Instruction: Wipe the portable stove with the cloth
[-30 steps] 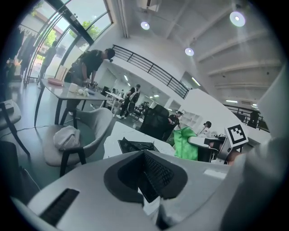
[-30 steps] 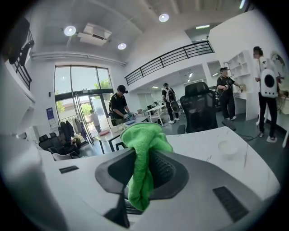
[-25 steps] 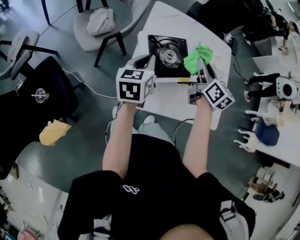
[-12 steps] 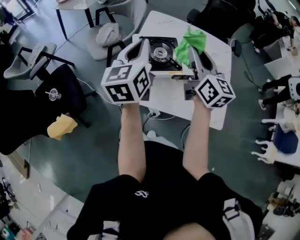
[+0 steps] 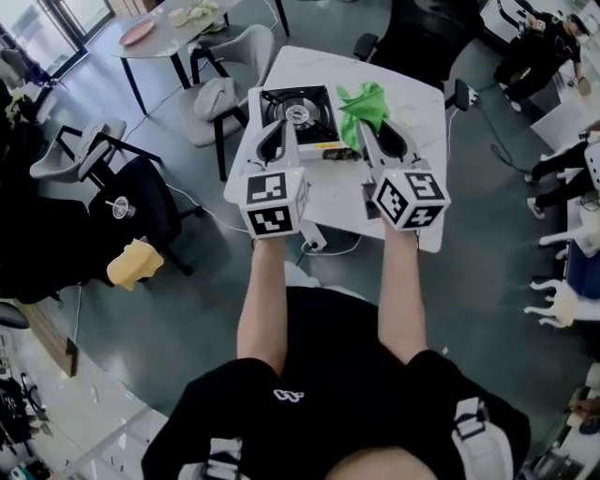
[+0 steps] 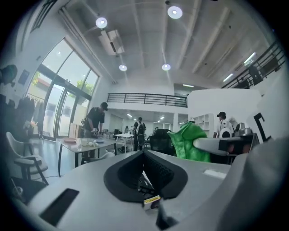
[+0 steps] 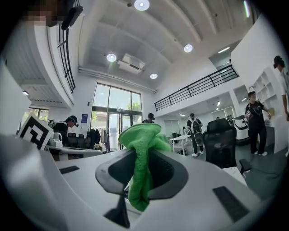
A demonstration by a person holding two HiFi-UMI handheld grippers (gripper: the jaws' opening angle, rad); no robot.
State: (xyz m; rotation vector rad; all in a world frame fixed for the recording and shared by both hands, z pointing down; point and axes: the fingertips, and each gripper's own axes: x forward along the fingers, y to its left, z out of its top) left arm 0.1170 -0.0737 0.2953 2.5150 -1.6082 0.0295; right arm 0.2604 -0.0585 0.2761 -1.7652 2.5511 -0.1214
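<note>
The portable stove (image 5: 298, 111), black with a round burner and a yellow label, sits at the far left of the white table (image 5: 417, 131). My right gripper (image 5: 367, 127) is shut on the green cloth (image 5: 366, 101), which hangs bunched above the table, right of the stove. In the right gripper view the green cloth (image 7: 142, 135) is clamped in my right gripper (image 7: 141, 158) and droops from it. My left gripper (image 5: 277, 131) is shut and holds nothing, raised over the stove's near edge. The left gripper view, past my left gripper (image 6: 144, 155), shows the stove's label (image 6: 152, 200) and the cloth (image 6: 189, 142).
A grey chair (image 5: 220, 94) stands left of the table, a black office chair (image 5: 412, 42) behind it. A dark chair (image 5: 112, 202) and a yellow cloth (image 5: 131, 264) are at the left. A round table (image 5: 169, 28) holds dishes. A cable (image 5: 323, 248) trails below. People stand in the room.
Both grippers have lifted off the table and now point level into the room. The green cloth has come up with the right gripper from the stove's right edge.
</note>
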